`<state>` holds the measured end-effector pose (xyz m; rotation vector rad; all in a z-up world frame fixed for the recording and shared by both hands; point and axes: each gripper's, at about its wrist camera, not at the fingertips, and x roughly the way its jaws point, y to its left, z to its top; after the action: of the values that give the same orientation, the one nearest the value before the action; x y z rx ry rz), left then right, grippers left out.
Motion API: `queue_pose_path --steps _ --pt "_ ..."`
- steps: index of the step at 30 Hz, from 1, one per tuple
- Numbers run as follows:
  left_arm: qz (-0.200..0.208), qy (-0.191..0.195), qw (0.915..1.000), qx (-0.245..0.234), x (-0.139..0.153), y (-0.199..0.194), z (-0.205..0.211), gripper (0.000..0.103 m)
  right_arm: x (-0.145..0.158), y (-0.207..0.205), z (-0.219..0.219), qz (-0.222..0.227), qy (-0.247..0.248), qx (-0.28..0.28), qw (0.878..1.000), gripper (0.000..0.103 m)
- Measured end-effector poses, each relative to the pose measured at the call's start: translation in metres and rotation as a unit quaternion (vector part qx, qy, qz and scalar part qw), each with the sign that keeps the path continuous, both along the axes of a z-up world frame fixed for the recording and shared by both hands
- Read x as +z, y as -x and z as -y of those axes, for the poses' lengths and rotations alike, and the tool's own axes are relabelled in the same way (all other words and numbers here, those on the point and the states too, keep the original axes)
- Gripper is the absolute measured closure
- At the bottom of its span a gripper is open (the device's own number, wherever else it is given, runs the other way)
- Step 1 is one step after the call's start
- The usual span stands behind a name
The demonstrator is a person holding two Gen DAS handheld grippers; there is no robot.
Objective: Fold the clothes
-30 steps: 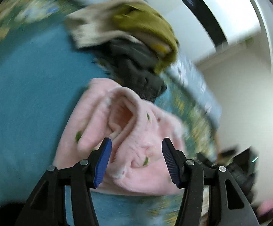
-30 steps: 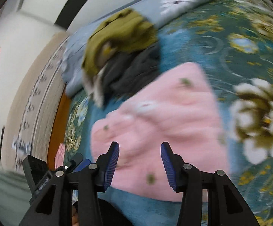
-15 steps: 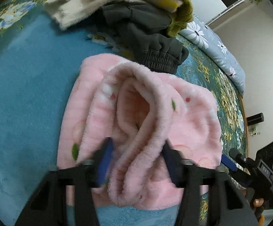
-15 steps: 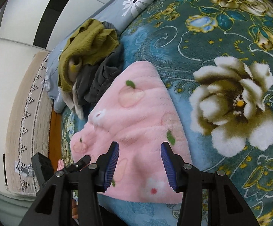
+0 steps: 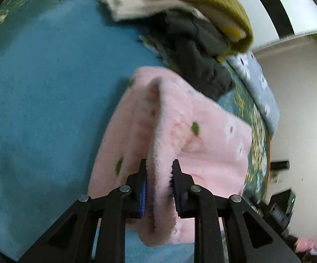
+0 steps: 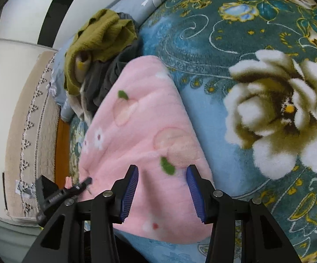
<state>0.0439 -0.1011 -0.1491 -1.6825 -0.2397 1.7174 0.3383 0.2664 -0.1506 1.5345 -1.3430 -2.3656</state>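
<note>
Pink fleece garment: near middle of floral blanket. Left gripper: jaws closing, raised fold of fleece pinched between pads. Right gripper: jaws parted over garment's near edge, grasping nothing. Olive and grey clothes pile: far left

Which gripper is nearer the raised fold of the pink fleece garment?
Left. The left gripper has the raised fold of the pink fleece garment between its closing jaws; the right gripper hovers open over a flat part.
</note>
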Motion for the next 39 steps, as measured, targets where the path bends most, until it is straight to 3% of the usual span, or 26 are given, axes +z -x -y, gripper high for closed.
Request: queue_pose_path --steps 8,13,18,20,21,25,28,32,39 --pt "-0.028 0.054 0.9981 -0.005 -0.009 0.006 -0.008 0.065 0.0 -0.009 -0.002 0.015 -0.027 0.003 1.0 0.053" --pt "-0.047 0.038 0.9981 0.011 0.011 -0.001 0.01 0.059 0.026 -0.008 0.005 -0.02 -0.071 0.028 0.997 0.053" --pt "-0.171 0.061 0.979 0.094 0.065 -0.015 0.038 0.059 0.033 0.002 0.013 -0.029 -0.079 0.04 0.996 0.053" --pt "-0.16 0.023 0.9848 0.064 0.077 -0.023 0.03 0.059 0.032 0.006 0.02 -0.029 -0.076 0.049 0.995 0.053" --pt "-0.153 0.02 0.9878 0.016 0.079 -0.033 0.014 0.059 0.032 0.008 0.025 -0.03 -0.074 0.054 0.995 0.053" --pt "-0.167 0.051 0.9778 -0.116 0.068 -0.073 -0.03 0.059 0.035 0.009 0.037 -0.038 -0.072 0.077 0.994 0.053" --pt "-0.154 0.1 0.9759 -0.117 0.041 -0.073 -0.032 0.059 0.032 0.003 0.035 -0.034 -0.078 0.081 0.993 0.052" --pt "-0.121 0.093 0.9846 -0.086 0.029 -0.062 -0.02 0.06 0.025 -0.003 0.029 -0.025 -0.066 0.075 0.995 0.052" --pt "-0.12 0.092 0.9858 -0.073 0.026 -0.065 -0.017 0.06 0.02 0.005 0.045 -0.016 -0.094 0.115 0.989 0.052"
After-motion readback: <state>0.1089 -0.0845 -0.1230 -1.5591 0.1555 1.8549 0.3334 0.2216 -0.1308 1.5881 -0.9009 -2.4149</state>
